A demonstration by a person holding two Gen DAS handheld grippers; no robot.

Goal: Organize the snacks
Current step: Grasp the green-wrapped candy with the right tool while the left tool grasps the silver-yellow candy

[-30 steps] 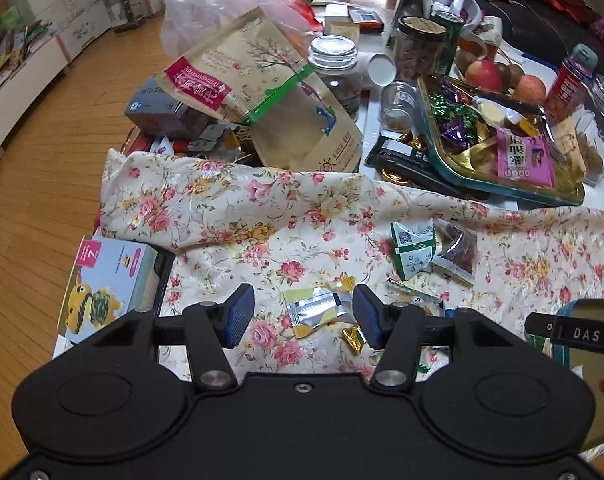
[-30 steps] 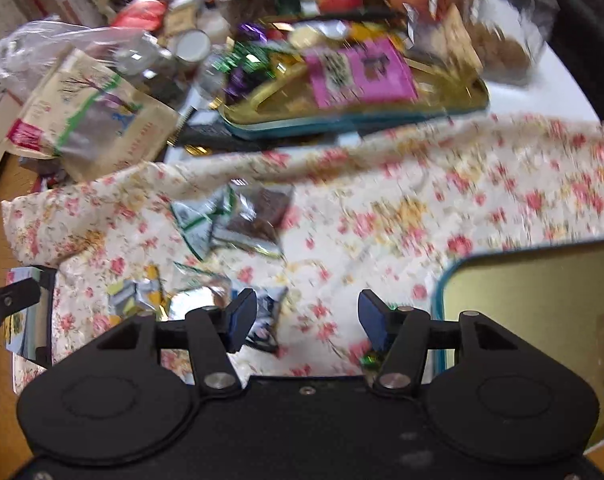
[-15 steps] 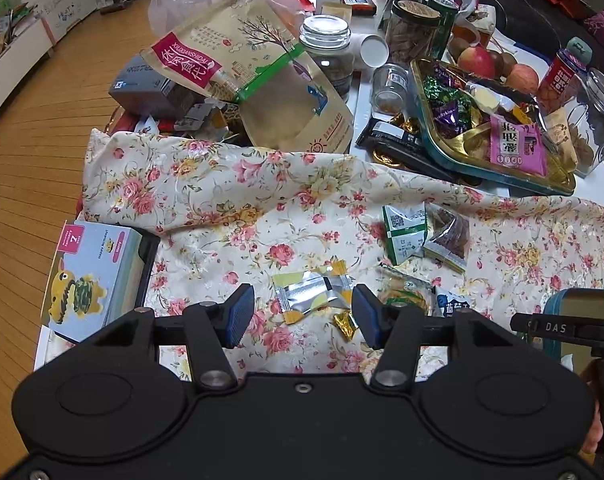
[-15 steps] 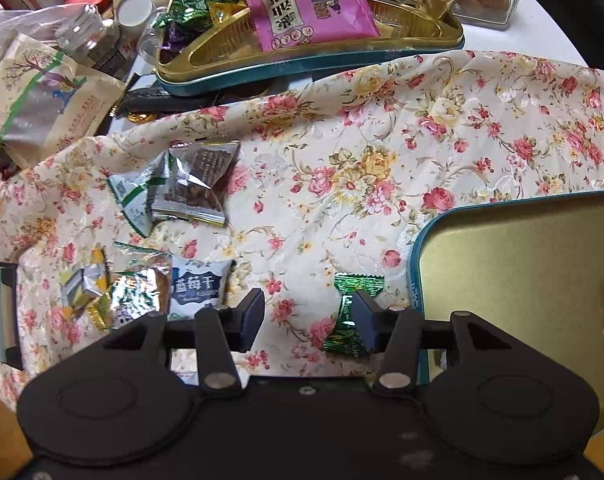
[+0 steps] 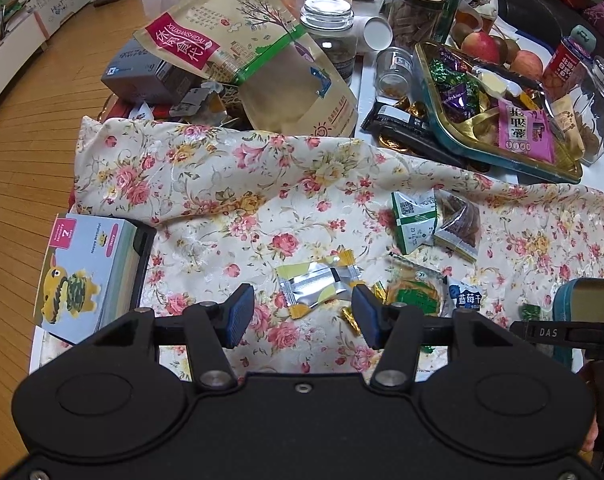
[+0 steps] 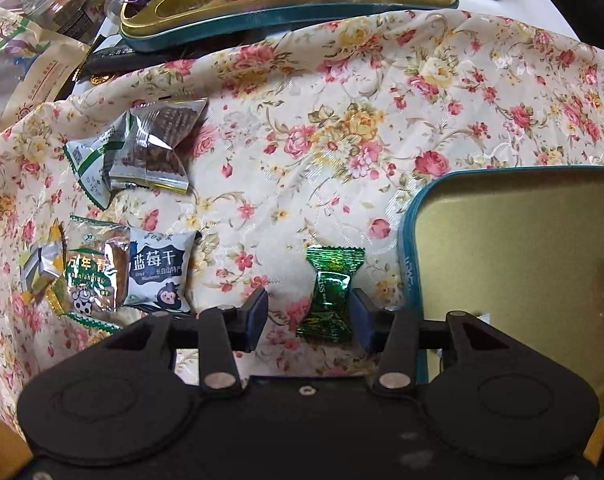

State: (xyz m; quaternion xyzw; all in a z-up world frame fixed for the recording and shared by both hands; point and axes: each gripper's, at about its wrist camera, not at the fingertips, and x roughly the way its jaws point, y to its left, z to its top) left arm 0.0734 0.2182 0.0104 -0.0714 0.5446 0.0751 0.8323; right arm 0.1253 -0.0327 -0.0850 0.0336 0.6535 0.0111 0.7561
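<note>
Right claw (image 6: 309, 316) spread wide around my green candy (image 6: 329, 295)
Candy lies on the flowered cloth (image 6: 341, 120), just left of the gold tin (image 6: 513, 248); left claw (image 5: 302, 312) also released, over a silver wrapper (image 5: 317, 286).

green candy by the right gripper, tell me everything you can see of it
The green candy is a single sweet in shiny, crinkled green foil printed with pale lettering, pinched in near its fanned, zigzag-cut far end. It lies flat on the floral cloth, lengthwise along the fingers of the open right gripper, nearer the right finger. The teal-rimmed tin sits just to its right, apart from it. Nothing grips it.
</note>
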